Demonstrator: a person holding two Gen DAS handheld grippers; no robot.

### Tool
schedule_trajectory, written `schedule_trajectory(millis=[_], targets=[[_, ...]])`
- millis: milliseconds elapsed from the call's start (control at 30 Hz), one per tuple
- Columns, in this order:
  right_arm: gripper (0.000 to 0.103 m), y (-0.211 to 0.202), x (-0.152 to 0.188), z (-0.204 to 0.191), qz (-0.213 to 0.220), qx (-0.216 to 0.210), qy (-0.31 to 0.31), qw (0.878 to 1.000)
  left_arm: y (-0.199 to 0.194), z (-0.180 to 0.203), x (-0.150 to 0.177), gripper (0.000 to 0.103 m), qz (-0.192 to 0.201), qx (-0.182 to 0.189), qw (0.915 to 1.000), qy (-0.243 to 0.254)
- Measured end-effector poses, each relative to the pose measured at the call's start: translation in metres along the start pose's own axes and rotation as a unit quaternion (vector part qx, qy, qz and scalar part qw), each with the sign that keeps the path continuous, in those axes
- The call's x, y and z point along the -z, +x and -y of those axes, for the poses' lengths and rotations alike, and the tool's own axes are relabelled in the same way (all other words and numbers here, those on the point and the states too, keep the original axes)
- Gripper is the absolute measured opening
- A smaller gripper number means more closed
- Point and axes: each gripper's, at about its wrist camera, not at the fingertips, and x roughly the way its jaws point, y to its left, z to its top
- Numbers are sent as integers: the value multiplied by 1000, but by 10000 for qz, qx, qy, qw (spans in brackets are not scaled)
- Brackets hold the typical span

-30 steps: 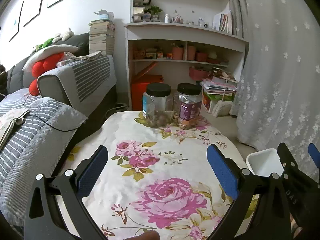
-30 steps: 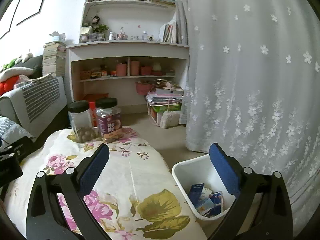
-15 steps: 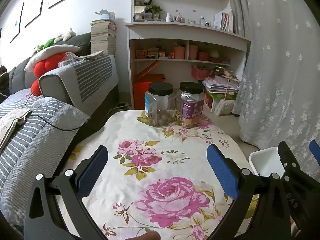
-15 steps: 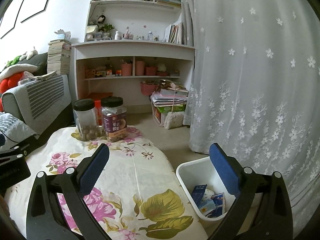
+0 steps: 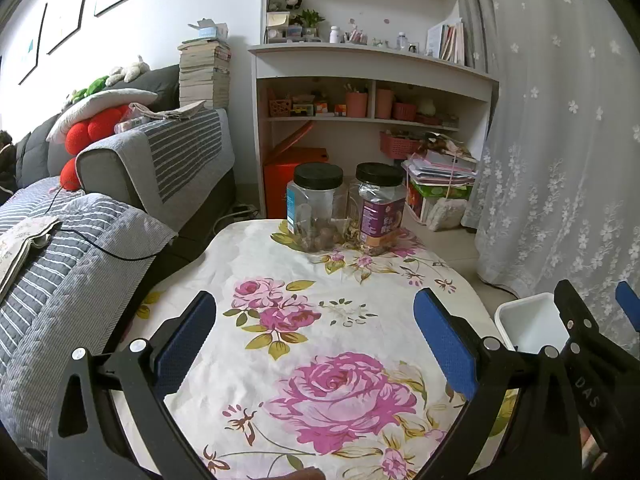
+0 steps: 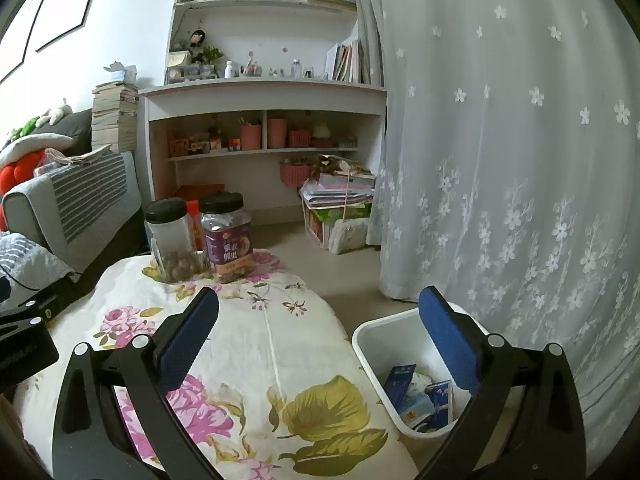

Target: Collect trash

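Left tool (image 5: 314,334) spread wide, nothing between its blue pads, hanging over the middle of the bench (image 5: 360,264), which is covered w/ a rose-print cloth. Right tool (image 6: 318,338) also wide and empty, lower centre of its view, its right-hand pad (image 6: 448,336) in front of the white bin (image 6: 374,344), its left-hand pad over the bench edge.

Bin sits on the floor at lower right of the right wrist view, just beside the bench's right side. Inside: trash (image 6: 420,398), a few blue and white wrappers piled toward the bottom corner. In the left wrist view only the bin's rim (image 5: 520,312) shows at right edge, partly behind the right tool's black frame.

No loose trash to be seen on the cloth in either view. Two clear jars w/ black lids stand touching or nearly so at the far end of the bench: left jar (image 5: 316,208) w/ round brown nuts, right jar (image 5: 380,210) w/ purple label.

Bkgd: grey striped sofa (image 5: 160,160) at left, white shelf unit (image 5: 372,92) upper centre, lace curtain (image 6: 520,160) filling the right side.
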Motion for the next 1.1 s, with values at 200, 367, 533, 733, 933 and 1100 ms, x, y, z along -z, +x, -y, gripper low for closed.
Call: schedule_trajectory(millis=[200, 367, 533, 733, 933, 1100], targets=[[96, 1, 1, 1, 2, -1, 6, 10000, 0, 0, 1, 96, -3, 0, 10000, 18], [96, 1, 1, 0, -30, 9, 35, 10000, 1, 2, 5, 96, 72, 132, 9998, 109], [96, 1, 1, 1, -46, -2, 39, 10000, 1, 5, 8, 93, 127, 261, 9994, 207], [96, 1, 1, 1, -52, -3, 37, 10000, 2, 6, 8, 93, 118, 291, 9992, 244], [96, 2, 1, 1, -59, -6, 30, 10000, 2, 7, 7, 94, 83, 344, 9992, 205], [96, 2, 1, 1, -29, -8, 48, 10000, 1, 7, 6, 96, 65, 351, 9992, 163]])
